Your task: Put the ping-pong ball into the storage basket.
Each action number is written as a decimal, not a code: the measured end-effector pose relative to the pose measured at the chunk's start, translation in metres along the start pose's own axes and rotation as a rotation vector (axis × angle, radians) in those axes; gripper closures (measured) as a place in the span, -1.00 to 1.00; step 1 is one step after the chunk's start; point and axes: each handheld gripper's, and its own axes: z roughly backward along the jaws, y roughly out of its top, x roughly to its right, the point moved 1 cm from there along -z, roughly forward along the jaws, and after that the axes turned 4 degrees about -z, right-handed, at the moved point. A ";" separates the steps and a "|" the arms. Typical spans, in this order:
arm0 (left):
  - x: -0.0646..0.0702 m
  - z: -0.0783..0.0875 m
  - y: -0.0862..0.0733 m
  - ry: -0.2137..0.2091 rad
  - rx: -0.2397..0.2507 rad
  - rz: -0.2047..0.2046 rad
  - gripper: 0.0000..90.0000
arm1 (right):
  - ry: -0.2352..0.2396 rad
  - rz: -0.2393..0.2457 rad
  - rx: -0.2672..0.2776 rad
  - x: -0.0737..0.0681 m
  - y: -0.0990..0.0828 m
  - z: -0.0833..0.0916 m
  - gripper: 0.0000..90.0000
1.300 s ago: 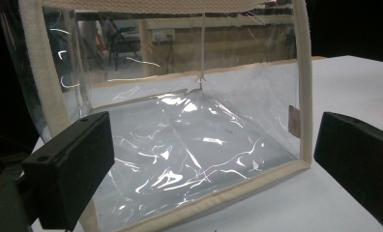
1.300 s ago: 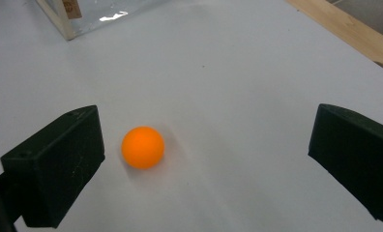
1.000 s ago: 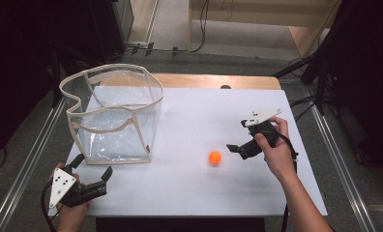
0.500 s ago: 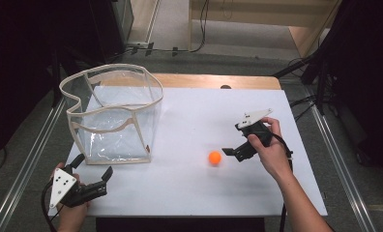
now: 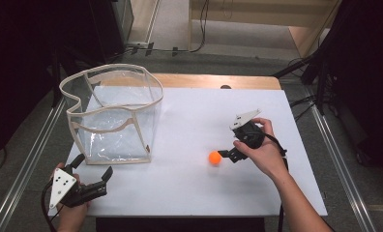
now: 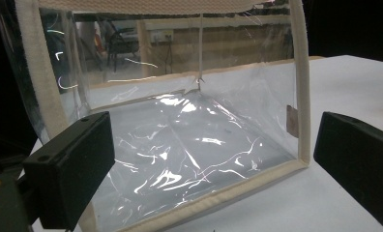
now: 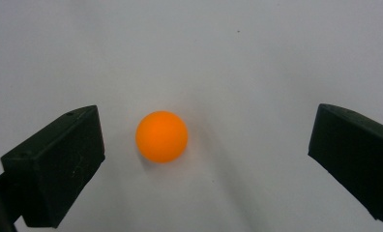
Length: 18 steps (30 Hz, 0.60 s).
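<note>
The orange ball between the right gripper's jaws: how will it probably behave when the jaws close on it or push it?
The orange ball is round and smooth, lying free on the flat white table, so a nudge would likely roll it away. It sits nearer one jaw of the open right gripper, so that jaw may push it first. It looks like a light, hollow ball.

On the tabletop (image 5: pixel 189 121), a clear bag (image 5: pixel 113 116) stands upright at 10 o'clock. A ball (image 5: pixel 214 157) lies near centre, toward 4 o'clock. The right gripper (image 5: pixel 227 155) sits just beside the ball at its 3 o'clock, jaws either side. The left gripper (image 5: pixel 90 170) rests at 7 o'clock, before the bag.
</note>
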 end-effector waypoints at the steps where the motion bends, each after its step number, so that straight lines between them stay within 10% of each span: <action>1: 0.000 0.000 0.000 0.000 0.001 0.001 -0.97 | 0.003 -0.001 -0.001 0.000 0.000 0.000 -1.00; 18: 0.001 0.000 0.000 -0.001 0.002 -0.004 -0.97 | 0.033 0.010 -0.082 0.000 0.001 -0.013 -1.00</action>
